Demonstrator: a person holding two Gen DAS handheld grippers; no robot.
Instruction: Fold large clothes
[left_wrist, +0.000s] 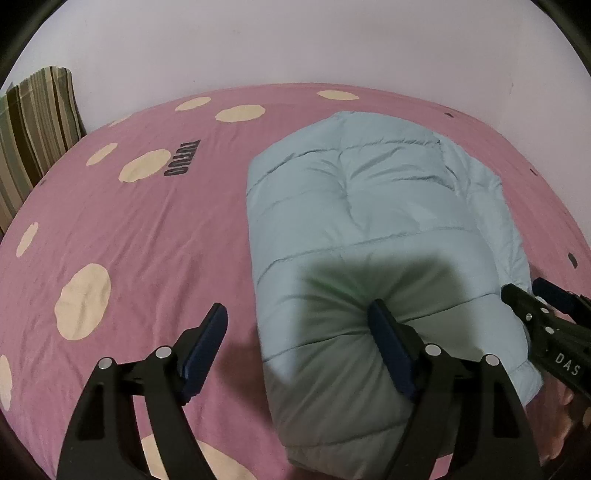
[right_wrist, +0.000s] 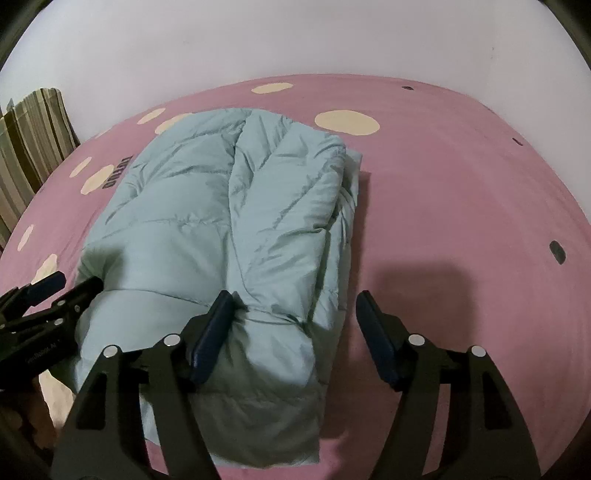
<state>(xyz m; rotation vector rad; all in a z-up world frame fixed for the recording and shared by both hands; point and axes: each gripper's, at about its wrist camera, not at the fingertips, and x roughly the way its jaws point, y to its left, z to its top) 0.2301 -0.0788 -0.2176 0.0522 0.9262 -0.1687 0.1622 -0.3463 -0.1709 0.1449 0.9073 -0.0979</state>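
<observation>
A pale blue puffer jacket (left_wrist: 369, 221) lies folded into a thick bundle on the pink bed sheet (left_wrist: 147, 229). It also shows in the right wrist view (right_wrist: 207, 214). My left gripper (left_wrist: 299, 325) is open; its right finger presses into the bundle's near end, its left finger hangs over bare sheet. My right gripper (right_wrist: 291, 314) is open; its left finger touches the bundle's near right part, its right finger is over the sheet. Each gripper shows at the edge of the other's view: the right gripper (left_wrist: 532, 295) and the left gripper (right_wrist: 70, 284).
The pink sheet (right_wrist: 461, 221) has cream spots and small dark dots. A striped pillow or cushion (left_wrist: 37, 129) leans at the far left against a pale wall (left_wrist: 295, 44). The bed's near edge lies below the grippers.
</observation>
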